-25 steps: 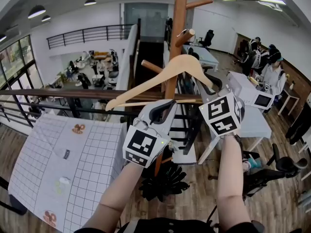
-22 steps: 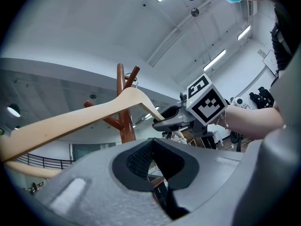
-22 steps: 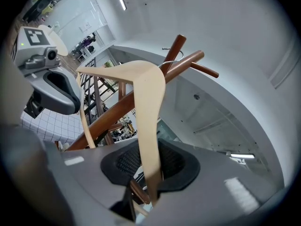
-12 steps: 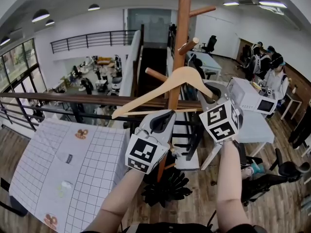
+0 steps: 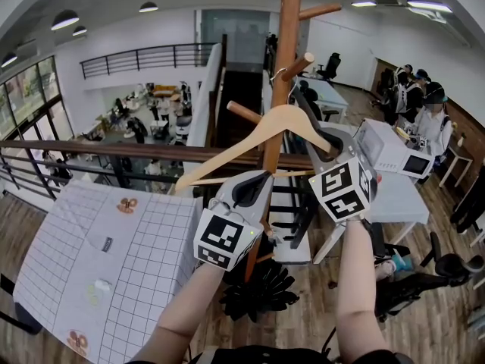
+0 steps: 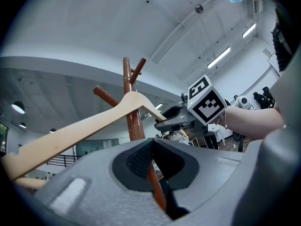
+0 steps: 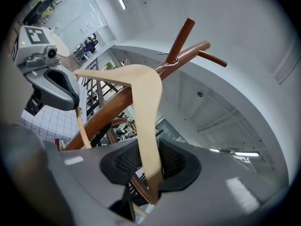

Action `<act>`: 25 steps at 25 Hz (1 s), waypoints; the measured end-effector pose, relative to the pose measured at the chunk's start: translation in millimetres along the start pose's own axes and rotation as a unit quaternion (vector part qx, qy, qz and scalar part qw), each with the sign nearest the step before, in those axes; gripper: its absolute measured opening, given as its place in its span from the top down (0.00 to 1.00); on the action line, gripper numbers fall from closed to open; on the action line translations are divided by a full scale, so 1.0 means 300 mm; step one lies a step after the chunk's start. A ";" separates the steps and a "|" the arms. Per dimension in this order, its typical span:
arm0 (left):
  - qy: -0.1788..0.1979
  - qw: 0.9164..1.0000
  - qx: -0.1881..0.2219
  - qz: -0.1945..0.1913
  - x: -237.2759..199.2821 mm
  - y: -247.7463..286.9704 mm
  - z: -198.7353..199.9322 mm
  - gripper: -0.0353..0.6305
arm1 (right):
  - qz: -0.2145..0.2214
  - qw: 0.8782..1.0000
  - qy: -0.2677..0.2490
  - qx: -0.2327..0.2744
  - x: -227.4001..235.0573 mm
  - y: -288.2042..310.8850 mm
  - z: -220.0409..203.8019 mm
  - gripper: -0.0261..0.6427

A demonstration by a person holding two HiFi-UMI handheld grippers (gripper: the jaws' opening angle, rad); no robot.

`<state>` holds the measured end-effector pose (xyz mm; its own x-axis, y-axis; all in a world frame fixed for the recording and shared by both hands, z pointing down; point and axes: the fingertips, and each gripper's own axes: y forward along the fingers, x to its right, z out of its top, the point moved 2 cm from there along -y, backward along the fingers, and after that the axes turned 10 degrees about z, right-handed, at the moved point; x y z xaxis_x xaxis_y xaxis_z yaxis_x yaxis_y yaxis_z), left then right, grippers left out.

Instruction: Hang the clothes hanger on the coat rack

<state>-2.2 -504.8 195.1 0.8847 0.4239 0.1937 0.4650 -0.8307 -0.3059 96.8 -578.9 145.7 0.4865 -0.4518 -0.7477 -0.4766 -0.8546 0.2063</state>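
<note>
A light wooden clothes hanger [image 5: 250, 136] hangs at the brown coat rack [image 5: 286, 36], its wire hook [image 5: 282, 73] looped over an upward-slanting peg [image 5: 299, 65]. My right gripper [image 5: 326, 139] grips the hanger's right arm [image 7: 146, 107]; the arm passes between its pads [image 7: 174, 161] and the jaws are opening. The left gripper [image 5: 252, 184] sits just under the hanger's lower bar [image 5: 227, 179]. Its pads [image 6: 138, 157] meet with nothing seen between them. The hanger's left arm [image 6: 70, 135] runs above it, and the rack pole [image 6: 128, 79] stands beyond.
A white gridded table [image 5: 98, 264] lies low on the left. A dark railing [image 5: 114, 150] crosses behind the rack. White desks with equipment [image 5: 386, 146] and several people [image 5: 424, 105] are at the right. A black spiky object [image 5: 261, 290] lies on the wooden floor below.
Both grippers and the hanger have sunk slightly along the rack. The wire hook now rests over the peg.
</note>
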 end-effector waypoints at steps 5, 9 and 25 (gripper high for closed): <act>-0.004 1.000 0.003 -0.001 0.009 0.006 -0.003 0.94 | -0.007 1.000 0.002 0.014 0.002 -0.009 0.010 0.79; -0.008 1.000 0.005 -0.005 0.023 -0.002 0.002 0.94 | -0.021 0.999 0.009 0.035 -0.002 -0.030 0.021 0.78; 0.001 1.000 0.006 0.000 0.063 -0.101 -0.065 0.94 | -0.038 0.996 -0.004 0.081 -0.175 -0.132 0.017 0.65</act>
<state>-0.3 -478.7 226.2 0.8846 0.4236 0.1952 0.4656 -0.8266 -0.3162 86.4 -520.0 173.6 0.5210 -0.3849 -0.7618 -0.5511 -0.8333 0.0441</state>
